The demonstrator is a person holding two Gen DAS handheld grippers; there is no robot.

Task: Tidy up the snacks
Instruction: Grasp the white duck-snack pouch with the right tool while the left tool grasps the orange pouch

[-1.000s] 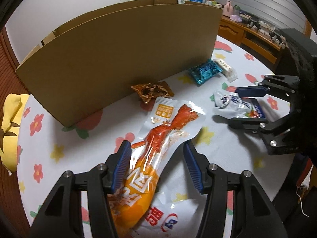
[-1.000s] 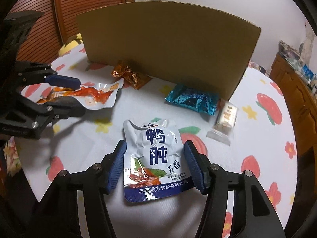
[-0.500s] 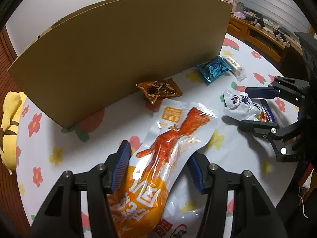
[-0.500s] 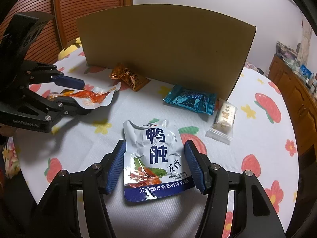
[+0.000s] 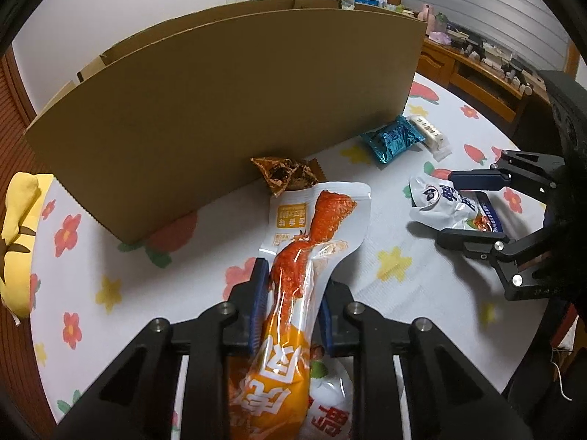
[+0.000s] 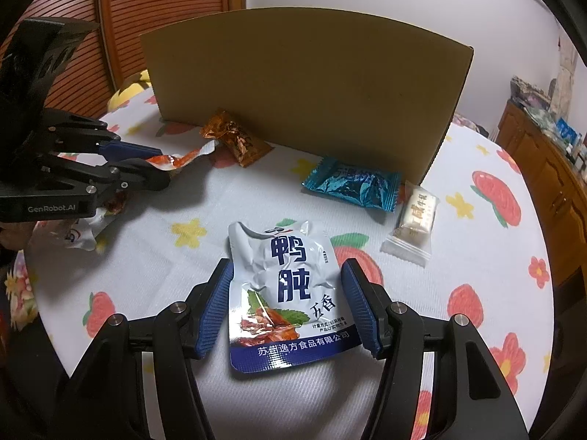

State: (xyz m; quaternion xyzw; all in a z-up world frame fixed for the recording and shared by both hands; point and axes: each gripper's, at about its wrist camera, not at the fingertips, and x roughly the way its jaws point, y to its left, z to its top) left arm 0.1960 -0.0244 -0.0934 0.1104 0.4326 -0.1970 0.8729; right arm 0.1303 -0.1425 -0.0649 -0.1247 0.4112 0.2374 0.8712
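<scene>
Left wrist view: left tool [image 5: 291, 302] had just been closing, clamped on orange snack pouch [image 5: 293, 278] over the table [image 5: 422, 286].
Right tool [image 6: 288, 310]: apart, straddling white pouch [image 6: 284, 293], not gripping.
Risk: slick film might slip out on lifting.

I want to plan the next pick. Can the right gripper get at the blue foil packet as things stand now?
Probably yes, but not at once: the right gripper stands open around the white pouch, which lies flat between its fingers. The blue foil packet lies uncovered beyond it, before the cardboard box.
</scene>
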